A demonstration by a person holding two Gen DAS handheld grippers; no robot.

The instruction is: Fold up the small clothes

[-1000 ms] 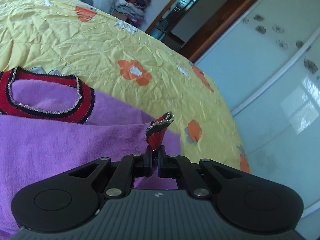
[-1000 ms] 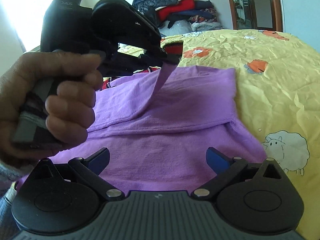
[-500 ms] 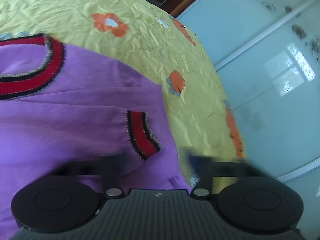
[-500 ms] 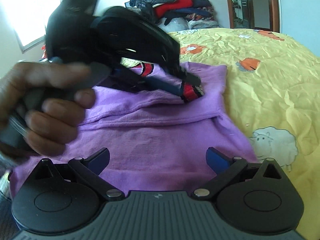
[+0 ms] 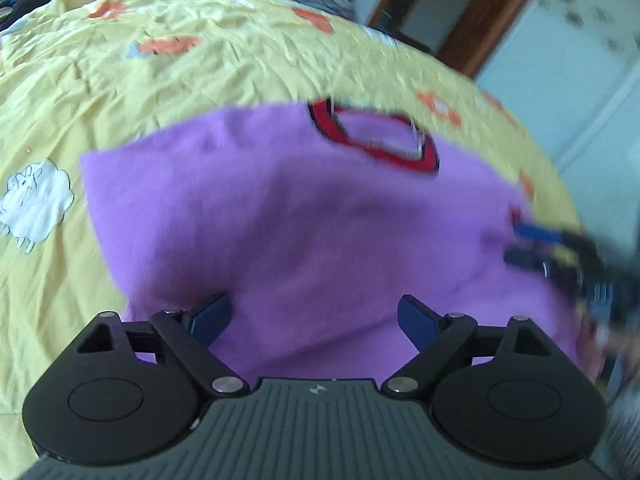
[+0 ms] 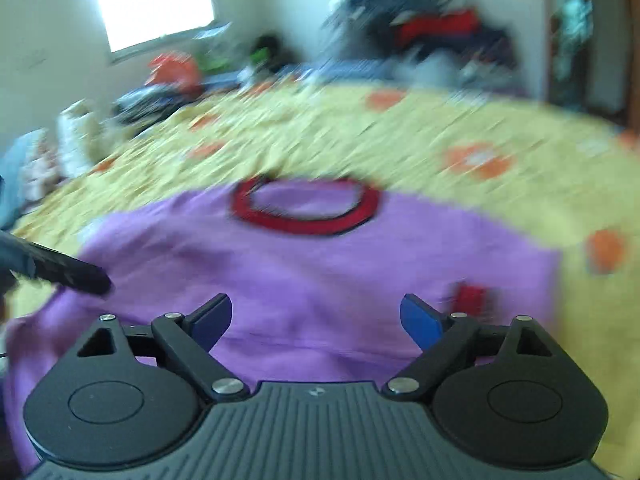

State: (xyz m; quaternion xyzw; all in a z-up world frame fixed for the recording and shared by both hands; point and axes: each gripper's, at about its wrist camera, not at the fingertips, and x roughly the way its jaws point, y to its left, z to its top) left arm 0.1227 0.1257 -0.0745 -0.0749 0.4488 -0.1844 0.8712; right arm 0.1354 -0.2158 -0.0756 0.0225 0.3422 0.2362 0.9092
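Note:
A purple sweater (image 5: 320,220) with a red-and-black collar (image 5: 376,140) lies flat on the yellow bed sheet (image 5: 160,80). In the right wrist view its collar (image 6: 304,204) faces me, and a red sleeve cuff (image 6: 472,296) rests folded onto the purple body (image 6: 320,272). My left gripper (image 5: 314,316) hovers open over the sweater's near left part, nothing between its pads. My right gripper (image 6: 316,316) is open above the lower body; its jaws are closing on nothing. It also shows blurred as the right gripper (image 5: 528,246). One left finger (image 6: 68,272) pokes in.
Yellow sheet (image 6: 400,140) with orange flowers and a white sheep print (image 5: 36,200) surrounds the sweater. A pile of clothes (image 6: 420,32) lies at the bed's far end under a window (image 6: 156,0). Glossy wardrobe doors (image 5: 580,60) stand beside the bed.
My left gripper let go of the red cuff, opened, and swung across to the sweater's other side. The sleeve now lies folded on the body. My right gripper turned towards the collar.

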